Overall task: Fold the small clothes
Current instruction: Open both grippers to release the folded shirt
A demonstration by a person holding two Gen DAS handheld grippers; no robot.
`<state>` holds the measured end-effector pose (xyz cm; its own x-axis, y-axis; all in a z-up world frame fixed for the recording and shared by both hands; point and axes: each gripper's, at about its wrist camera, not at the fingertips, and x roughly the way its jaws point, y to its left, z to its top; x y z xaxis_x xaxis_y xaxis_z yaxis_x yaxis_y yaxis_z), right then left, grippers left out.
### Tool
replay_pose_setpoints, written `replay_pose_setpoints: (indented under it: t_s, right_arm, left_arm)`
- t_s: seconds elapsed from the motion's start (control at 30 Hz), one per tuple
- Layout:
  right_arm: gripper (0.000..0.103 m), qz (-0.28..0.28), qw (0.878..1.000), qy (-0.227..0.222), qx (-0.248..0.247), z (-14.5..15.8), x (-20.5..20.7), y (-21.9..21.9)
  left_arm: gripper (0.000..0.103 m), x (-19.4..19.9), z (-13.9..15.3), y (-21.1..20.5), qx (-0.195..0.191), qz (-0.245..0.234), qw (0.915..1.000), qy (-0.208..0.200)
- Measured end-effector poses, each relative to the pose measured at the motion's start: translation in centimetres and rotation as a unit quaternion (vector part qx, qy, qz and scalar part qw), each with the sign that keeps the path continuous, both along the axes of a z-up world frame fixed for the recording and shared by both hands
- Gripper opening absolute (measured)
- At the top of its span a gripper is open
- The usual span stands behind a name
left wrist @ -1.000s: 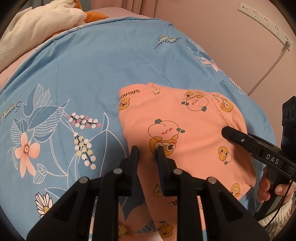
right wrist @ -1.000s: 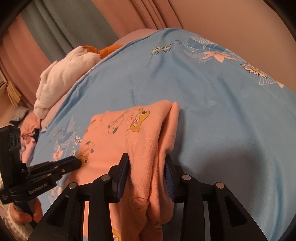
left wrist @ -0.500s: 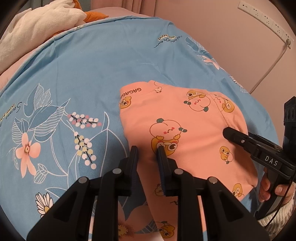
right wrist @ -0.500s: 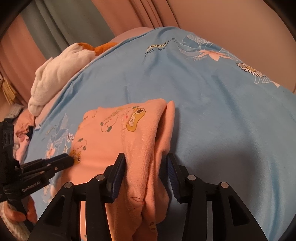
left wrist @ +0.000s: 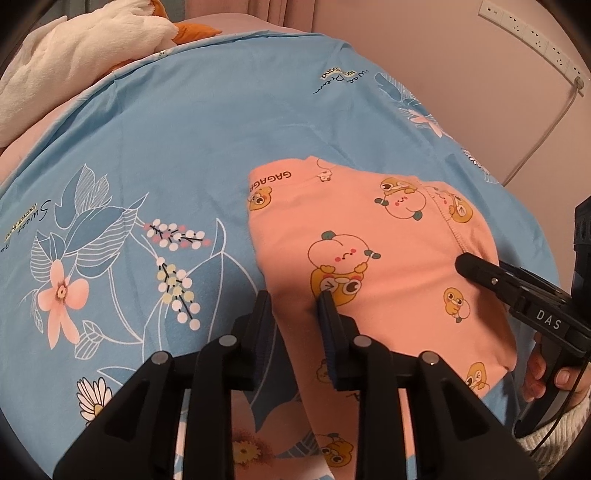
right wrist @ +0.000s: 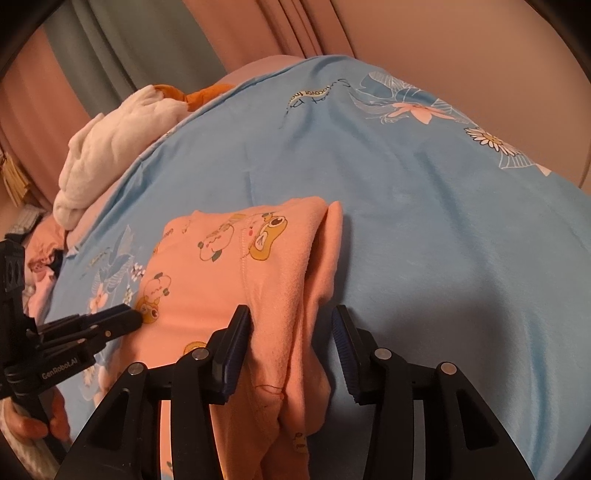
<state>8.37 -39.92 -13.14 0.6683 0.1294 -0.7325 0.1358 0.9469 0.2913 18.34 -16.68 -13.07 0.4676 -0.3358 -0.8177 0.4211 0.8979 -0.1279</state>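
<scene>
A small peach garment (left wrist: pixel 388 258) printed with cartoon animals lies folded on the blue floral sheet (left wrist: pixel 184 147). My left gripper (left wrist: pixel 294 295) straddles its near left edge. Its jaws are opening, and the cloth lies loosely between them. In the right wrist view, a thick fold of the garment (right wrist: pixel 221 277) runs up between the jaws of my right gripper (right wrist: pixel 290 312). The left finger (right wrist: pixel 236 332) touches the cloth and the right finger (right wrist: pixel 341 332) stands apart from it, so this gripper is open. Each gripper shows in the other's view: the right gripper (left wrist: pixel 465 264) and the left gripper (right wrist: pixel 125 317).
A white plush bundle (left wrist: pixel 74 55) with an orange part lies at the far edge of the bed, also visible as the white bundle (right wrist: pixel 110 147). A power strip (left wrist: pixel 532 33) with a cable hangs on the wall at right. Curtains (right wrist: pixel 110 55) hang behind the bed.
Both pairs of jaws have widened. The fold no longer fills the gap in the right gripper, and its right finger has come off the cloth. Neither hand has shifted.
</scene>
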Motion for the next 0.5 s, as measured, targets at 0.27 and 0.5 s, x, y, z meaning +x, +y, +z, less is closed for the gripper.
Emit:
replay_pose_setpoints:
  t_s: [0.27, 0.5]
  right_arm:
    - [0.047, -0.005, 1.0, 0.004, -0.003, 0.07, -0.31, -0.03]
    - [0.053, -0.01, 1.0, 0.009, -0.011, 0.12, -0.6, -0.11]
  left_arm:
    - [0.038, 0.03, -0.02, 0.19, 0.008, 0.008, 0.9999, 0.001]
    - [0.047, -0.02, -0.01, 0.12, 0.015, 0.018, 0.9997, 0.003]
